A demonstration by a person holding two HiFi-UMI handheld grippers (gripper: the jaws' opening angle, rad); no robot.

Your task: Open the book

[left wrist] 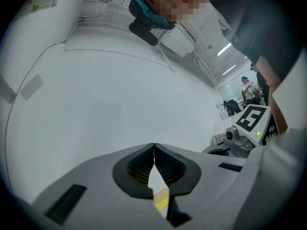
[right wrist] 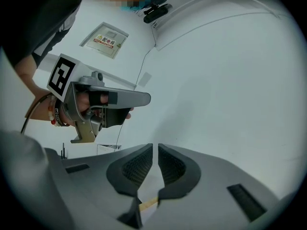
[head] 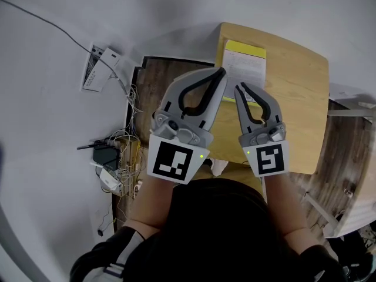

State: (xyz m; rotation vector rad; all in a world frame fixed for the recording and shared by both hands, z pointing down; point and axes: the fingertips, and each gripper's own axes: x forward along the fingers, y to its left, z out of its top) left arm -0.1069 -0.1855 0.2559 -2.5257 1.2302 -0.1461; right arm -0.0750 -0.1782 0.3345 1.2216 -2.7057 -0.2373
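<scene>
The book point(head: 244, 63) lies closed at the far left of the small wooden table point(head: 296, 98); its cover is white with print and has a yellow band along the far edge. Both grippers are held side by side above the table's near left part, pointing towards the book. My left gripper point(head: 222, 70) has its tips together over the book's left edge, with nothing between them. My right gripper point(head: 239, 87) hovers just short of the book's near edge, its jaws all but touching and empty. The left gripper view point(left wrist: 153, 147) and the right gripper view point(right wrist: 155, 147) face the white wall.
A tangle of cables, a dark box point(head: 106, 154) and a white power strip point(head: 97, 66) lie on the floor to the left of the table. A white frame point(head: 358, 157) stands to the right. The person's dark torso fills the bottom of the head view.
</scene>
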